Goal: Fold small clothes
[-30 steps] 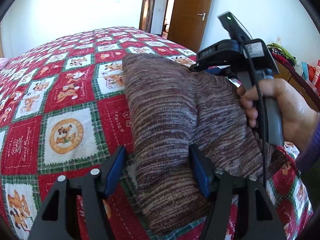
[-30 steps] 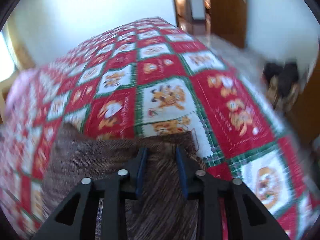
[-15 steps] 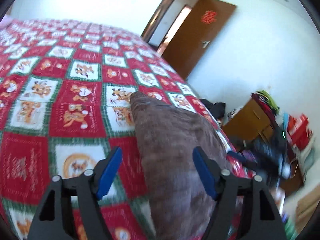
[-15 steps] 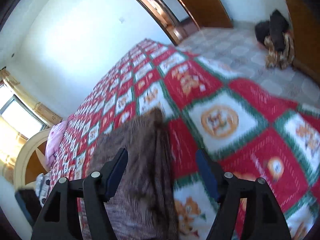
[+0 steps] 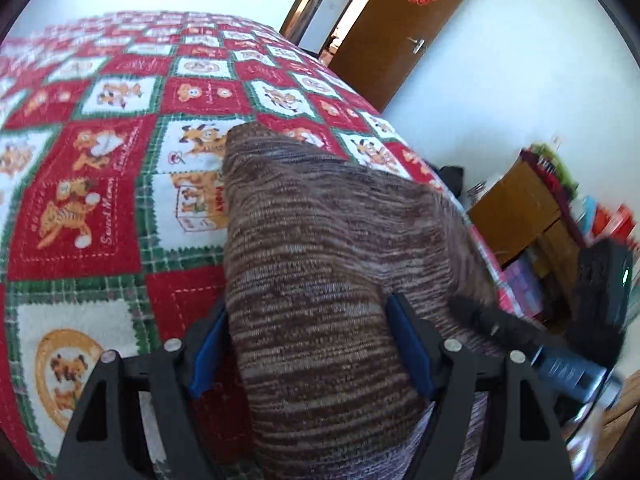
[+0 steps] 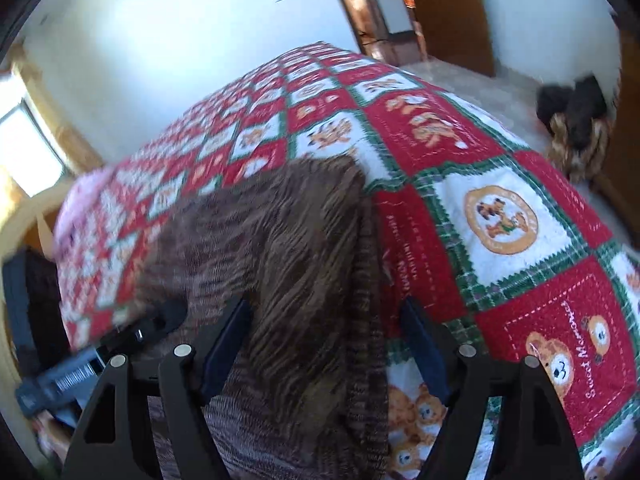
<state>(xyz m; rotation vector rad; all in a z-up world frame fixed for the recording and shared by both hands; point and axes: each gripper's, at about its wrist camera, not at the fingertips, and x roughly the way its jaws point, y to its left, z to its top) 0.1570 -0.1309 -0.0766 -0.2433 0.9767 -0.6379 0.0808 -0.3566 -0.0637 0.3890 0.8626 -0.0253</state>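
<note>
We have a brown knit garment (image 5: 320, 248) lying on the bed, on top of a red, white and green patchwork quilt (image 5: 88, 184) printed with bears and tigers. The knit is a mottled mix of dark brown, tan and pale grey in fine horizontal streaks, and it lies as a thick, folded bundle with a rounded far corner toward the middle of the quilt. In the right wrist view one long side of the garment (image 6: 288, 248) shows a ribbed, darker edge where layers are stacked, running alongside a red square of the quilt (image 6: 500, 220). Our left gripper (image 5: 310, 354) has its blue-padded jaws spread wide, having just been opening; the near end of the garment sits between them and looks close to both pads, though we cannot tell whether it touches them. Our right gripper (image 6: 326, 354) is likewise spread, its jaws just opened, with the garment's edge between them and a clear gap to the right-hand pad. Each gripper shows, blurred, at the edge of the other's view. A brown door (image 5: 400, 28) stands beyond the bed.
</note>
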